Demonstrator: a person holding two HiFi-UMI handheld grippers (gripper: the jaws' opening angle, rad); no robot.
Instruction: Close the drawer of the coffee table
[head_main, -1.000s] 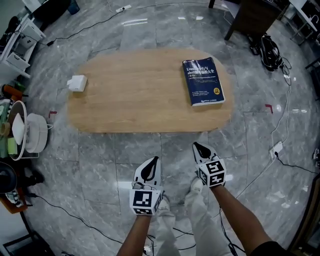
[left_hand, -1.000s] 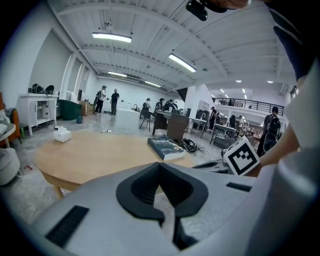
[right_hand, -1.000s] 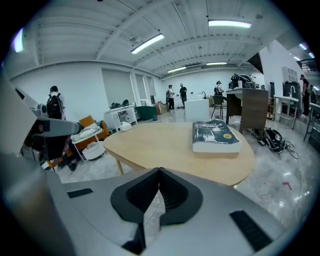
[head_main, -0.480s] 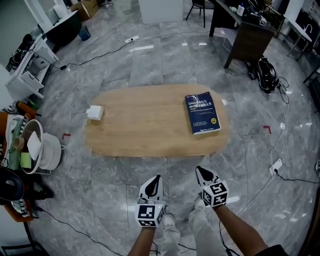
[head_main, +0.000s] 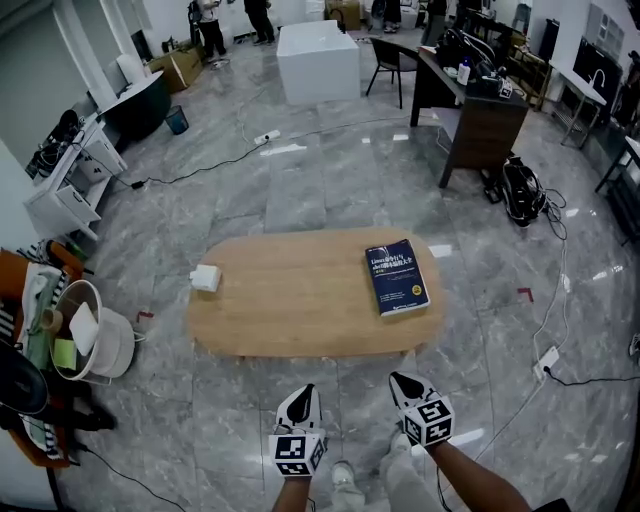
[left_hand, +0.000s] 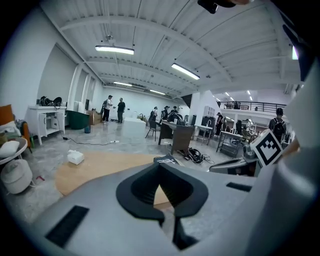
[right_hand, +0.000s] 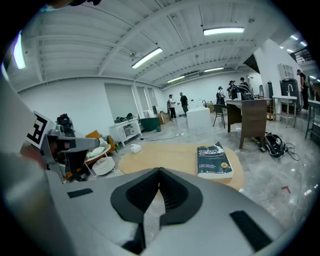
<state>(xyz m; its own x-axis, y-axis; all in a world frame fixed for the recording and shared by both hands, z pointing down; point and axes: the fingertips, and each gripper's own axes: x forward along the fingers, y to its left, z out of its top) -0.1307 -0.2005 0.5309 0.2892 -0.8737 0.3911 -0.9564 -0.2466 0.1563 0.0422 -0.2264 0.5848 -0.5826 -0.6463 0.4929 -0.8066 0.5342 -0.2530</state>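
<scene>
coffee table (head_main: 300, 305) sits out on the grey marble floor (head_main: 300, 180), well ahead of both grippers. a blue book (head_main: 397, 278) and a small white box (head_main: 205, 277) lie on top. left gripper (head_main: 303, 393) and right gripper (head_main: 398, 380) hang low near the person's legs, jaws pressed together on nothing.

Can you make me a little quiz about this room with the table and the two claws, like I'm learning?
1. True or false: the book lies on the table.
2. What does the left claw hold? A) the book B) the table C) nothing
3. Fill in: the right claw is ____ (open or shut).

Key: 1 true; 2 C; 3 shut.
</scene>
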